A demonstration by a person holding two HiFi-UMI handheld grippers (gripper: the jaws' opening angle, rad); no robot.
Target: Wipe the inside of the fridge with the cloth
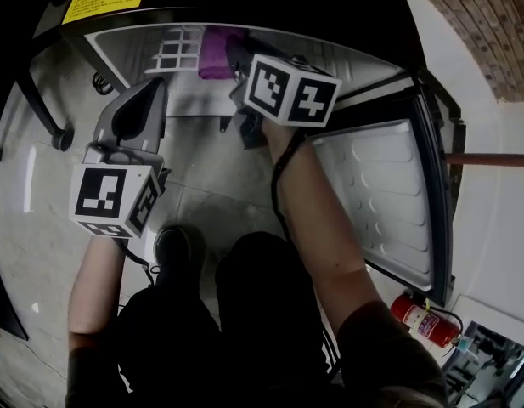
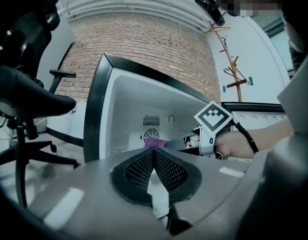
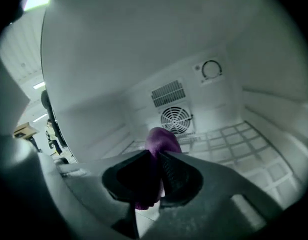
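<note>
Purple soft cloth [image 3: 161, 140] is pinched between the black ribbed pads of the right gripper [image 3: 156, 156]. It is bunched into a rounded wad that pokes out past the jaw tips and hangs a little below them. This gripper reaches inside the small white-walled, black-framed fridge [image 3: 109, 74]. It holds the cloth over the white wire grid shelf [image 3: 243, 139], in front of the round fan grille [image 3: 176, 119] on the back wall. Whether the wad touches the shelf cannot be told. Both side walls and the ceiling stand well apart from it.

The left gripper [image 2: 154, 151], its jaws pressed together on nothing, hangs outside the fridge's front edge, above the pale floor. The white moulded fridge door [image 1: 389, 185] is swung wide open on the person's right. A black office chair [image 2: 24, 104] stands to the left of the fridge.

Counted: one cloth, two grippers, one shelf, one fan grille, and one red fire extinguisher [image 1: 419, 320] beyond the door.
</note>
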